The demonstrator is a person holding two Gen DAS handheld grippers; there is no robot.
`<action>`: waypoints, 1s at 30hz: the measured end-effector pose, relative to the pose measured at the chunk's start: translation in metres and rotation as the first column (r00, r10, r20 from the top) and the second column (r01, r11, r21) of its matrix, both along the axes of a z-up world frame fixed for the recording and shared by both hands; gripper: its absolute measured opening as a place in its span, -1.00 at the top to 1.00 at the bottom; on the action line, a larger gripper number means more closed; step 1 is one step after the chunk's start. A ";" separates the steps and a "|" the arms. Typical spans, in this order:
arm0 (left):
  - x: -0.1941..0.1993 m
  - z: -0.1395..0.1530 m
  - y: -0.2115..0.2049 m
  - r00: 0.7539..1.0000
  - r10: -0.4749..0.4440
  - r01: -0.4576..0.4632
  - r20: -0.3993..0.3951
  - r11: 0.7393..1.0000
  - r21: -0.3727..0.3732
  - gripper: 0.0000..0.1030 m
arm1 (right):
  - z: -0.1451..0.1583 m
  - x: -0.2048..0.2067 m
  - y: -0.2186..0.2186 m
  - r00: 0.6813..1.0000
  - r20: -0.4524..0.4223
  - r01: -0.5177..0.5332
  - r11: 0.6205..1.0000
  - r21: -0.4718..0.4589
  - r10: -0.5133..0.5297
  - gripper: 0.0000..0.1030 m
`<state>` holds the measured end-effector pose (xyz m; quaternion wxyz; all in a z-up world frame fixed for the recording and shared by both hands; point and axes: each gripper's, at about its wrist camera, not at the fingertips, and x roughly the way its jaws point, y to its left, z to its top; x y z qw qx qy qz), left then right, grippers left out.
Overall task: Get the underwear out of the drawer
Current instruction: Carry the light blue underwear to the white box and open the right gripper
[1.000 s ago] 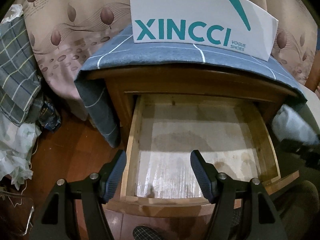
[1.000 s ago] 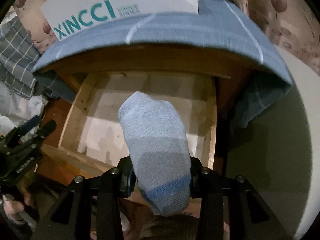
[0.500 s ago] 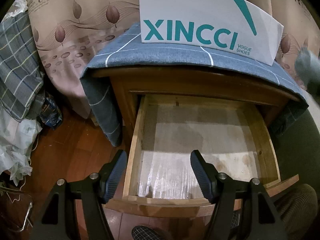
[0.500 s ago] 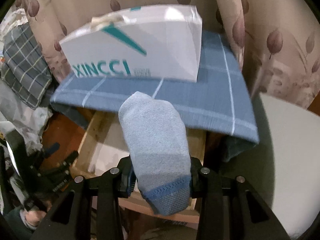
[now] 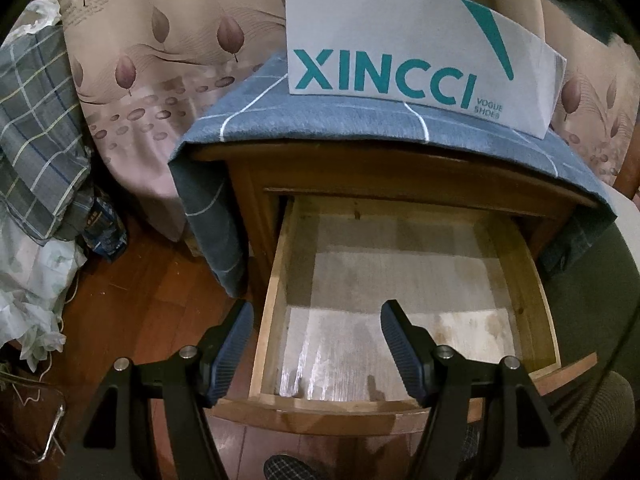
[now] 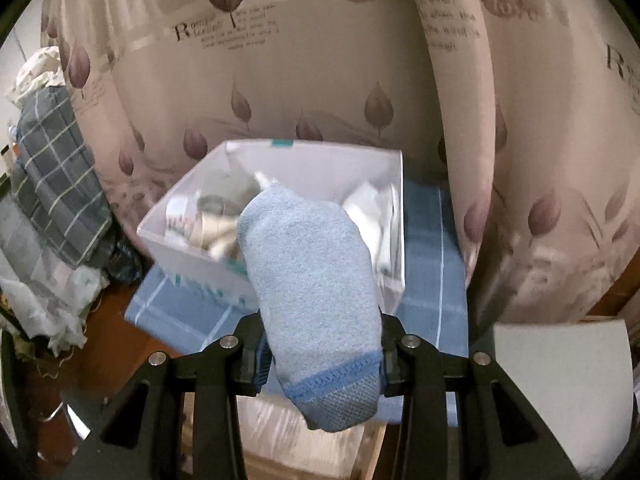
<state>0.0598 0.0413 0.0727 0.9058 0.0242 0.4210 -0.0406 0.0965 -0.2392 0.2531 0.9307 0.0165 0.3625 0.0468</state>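
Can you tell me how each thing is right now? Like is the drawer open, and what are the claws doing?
Drawer: pulled open, nothing inside.
Sock: out of the drawer, pinched in the right claw.
Left claw: open, holding nothing, over the drawer front.
Bag: upright on the cloth, open at the top, stuff inside.
Cloth: draped over the nightstand.

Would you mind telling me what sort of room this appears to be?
Probably a bedroom at home: a wooden bedside cabinet with its drawer open, leaf-patterned beige curtains behind it, and checked grey fabric piled on the left.
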 end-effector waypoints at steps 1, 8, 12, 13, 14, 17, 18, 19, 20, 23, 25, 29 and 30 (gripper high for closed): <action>0.000 0.000 0.001 1.000 0.004 -0.004 0.003 1.000 0.000 -0.33 | 0.001 0.009 0.003 1.000 0.002 -0.001 1.000 -0.007 0.001 0.29; 0.000 0.002 0.007 1.000 0.020 -0.020 0.003 1.000 -0.015 -0.32 | -0.014 0.057 0.016 0.999 -0.036 -0.010 0.999 -0.045 0.008 0.29; 0.000 0.002 0.007 1.000 0.020 -0.020 0.003 1.000 -0.018 -0.32 | -0.027 0.082 0.026 0.998 -0.061 -0.018 0.998 -0.056 0.015 0.29; 0.000 0.002 0.007 1.000 0.019 -0.019 0.002 1.000 -0.017 -0.32 | -0.030 0.087 0.028 0.998 -0.065 -0.016 0.998 -0.057 0.013 0.29; 0.000 0.003 0.007 1.000 0.016 -0.016 0.004 1.000 -0.021 -0.32 | -0.033 0.093 0.030 0.997 -0.070 -0.017 0.998 -0.059 0.013 0.29; 0.000 0.003 0.006 1.000 0.011 -0.011 0.002 1.000 -0.025 -0.32 | -0.041 0.105 0.036 0.997 -0.077 -0.018 0.996 -0.091 0.011 0.28; 0.000 0.002 0.005 1.000 0.010 -0.010 0.001 1.000 -0.023 -0.32 | -0.044 0.110 0.037 0.997 -0.081 -0.017 0.994 -0.104 0.009 0.29; 0.000 0.002 0.005 1.000 0.008 -0.008 -0.001 1.000 -0.024 -0.32 | -0.048 0.114 0.038 0.996 -0.086 -0.014 0.993 -0.113 0.004 0.29; 0.001 0.002 0.005 1.000 0.008 -0.008 -0.004 1.000 -0.026 -0.32 | -0.051 0.117 0.037 0.996 -0.089 -0.007 0.993 -0.116 -0.003 0.28; 0.001 0.003 0.007 1.000 0.012 -0.012 0.000 0.999 -0.040 -0.32 | -0.063 0.125 0.036 0.994 -0.111 0.007 0.995 -0.100 -0.018 0.26; 0.002 0.002 0.007 1.000 0.015 -0.015 -0.005 0.999 -0.042 -0.32 | -0.070 0.128 0.038 0.993 -0.115 0.010 0.994 -0.108 -0.022 0.26; 0.004 0.001 0.008 1.000 0.020 -0.021 -0.016 0.998 -0.052 -0.32 | -0.079 0.130 0.037 0.992 -0.121 0.019 0.995 -0.097 -0.030 0.25; 0.004 0.001 0.009 1.000 0.021 -0.022 -0.017 0.998 -0.057 -0.32 | -0.079 0.131 0.036 0.992 -0.122 0.022 0.996 -0.090 -0.033 0.24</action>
